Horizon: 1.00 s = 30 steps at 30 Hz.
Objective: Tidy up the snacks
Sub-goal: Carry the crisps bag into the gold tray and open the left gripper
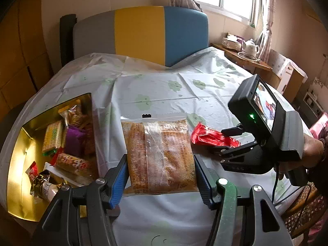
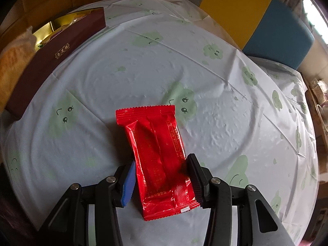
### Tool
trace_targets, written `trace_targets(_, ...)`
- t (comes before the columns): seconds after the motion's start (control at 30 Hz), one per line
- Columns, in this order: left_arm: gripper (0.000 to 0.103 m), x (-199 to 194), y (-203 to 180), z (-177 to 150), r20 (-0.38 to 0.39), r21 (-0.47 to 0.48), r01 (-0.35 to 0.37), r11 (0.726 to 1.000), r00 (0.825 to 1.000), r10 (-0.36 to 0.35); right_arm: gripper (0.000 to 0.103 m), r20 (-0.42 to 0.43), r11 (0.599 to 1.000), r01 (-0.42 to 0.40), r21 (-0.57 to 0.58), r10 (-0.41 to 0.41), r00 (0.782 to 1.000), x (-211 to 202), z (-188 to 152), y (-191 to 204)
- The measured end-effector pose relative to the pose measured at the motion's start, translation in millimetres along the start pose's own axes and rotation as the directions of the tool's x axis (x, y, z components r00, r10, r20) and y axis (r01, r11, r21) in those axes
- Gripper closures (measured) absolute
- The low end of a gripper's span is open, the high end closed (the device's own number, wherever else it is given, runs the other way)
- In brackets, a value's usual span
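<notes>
My left gripper (image 1: 161, 176) is shut on an orange snack packet (image 1: 160, 153), its pads pressed on both long sides, just above the table. My right gripper (image 2: 163, 181) is shut on a red snack packet (image 2: 160, 160); in the left wrist view the same red packet (image 1: 213, 137) sticks out of the right gripper (image 1: 229, 141), to the right of the orange packet. A gold-lined box (image 1: 18, 160) with several wrapped snacks inside stands at the left. In the right wrist view it shows as a dark red box (image 2: 51, 61) at the far left.
The table carries a white cloth with green cloud prints (image 2: 205, 71). A chair with a grey, yellow and blue back (image 1: 143, 34) stands at the far side. A side table with a teapot (image 1: 251, 47) is at the right.
</notes>
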<state>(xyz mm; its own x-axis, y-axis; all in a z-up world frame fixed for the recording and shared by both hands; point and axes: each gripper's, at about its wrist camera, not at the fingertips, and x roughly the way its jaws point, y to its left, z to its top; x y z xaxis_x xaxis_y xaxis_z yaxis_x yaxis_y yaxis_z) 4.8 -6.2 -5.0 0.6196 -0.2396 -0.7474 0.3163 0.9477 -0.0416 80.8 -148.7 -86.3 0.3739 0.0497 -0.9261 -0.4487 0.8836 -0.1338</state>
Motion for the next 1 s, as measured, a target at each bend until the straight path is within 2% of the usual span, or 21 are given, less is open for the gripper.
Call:
trace_targets(0.43,0.042,-12,40,-4,-0.002,-0.085,-0.041,0.996,0.999,0.041,0.056,0.005,1.000,0.014,-0.009,-0.014,1.000,-6,-1,6)
trace_targets(0.63,0.042,-24,81,-7,0.003,-0.193,-0.045,0.980,0.999,0.047,0.056,0.007,1.000,0.018,-0.013,-0.018,1.000,-6,-1,6)
trace_targets(0.73,0.042,-40,122,-5,0.027,-0.304,-0.064,0.951,0.997,0.076,0.056,0.007,1.000,0.017,-0.013,-0.017,1.000,-7,-1,6)
trace_targets(0.83,0.042,-59,170,-10,0.044,-0.432,-0.098,0.897,0.991,0.129,0.056,0.007,1.000,0.017,-0.017,-0.017,1.000,-6,-1,6)
trace_targets(0.93,0.042,-73,217,-24,0.033,-0.559,-0.129,0.819,0.983,0.178,0.056,0.006,1.000,0.019,-0.021,-0.019,1.000,-6,0,6)
trace_targets(1.0,0.042,-75,232,-32,0.020,-0.595,-0.139,0.792,0.982,0.187,0.056,0.006,0.999,0.023,-0.025,-0.023,1.000,-6,0,7)
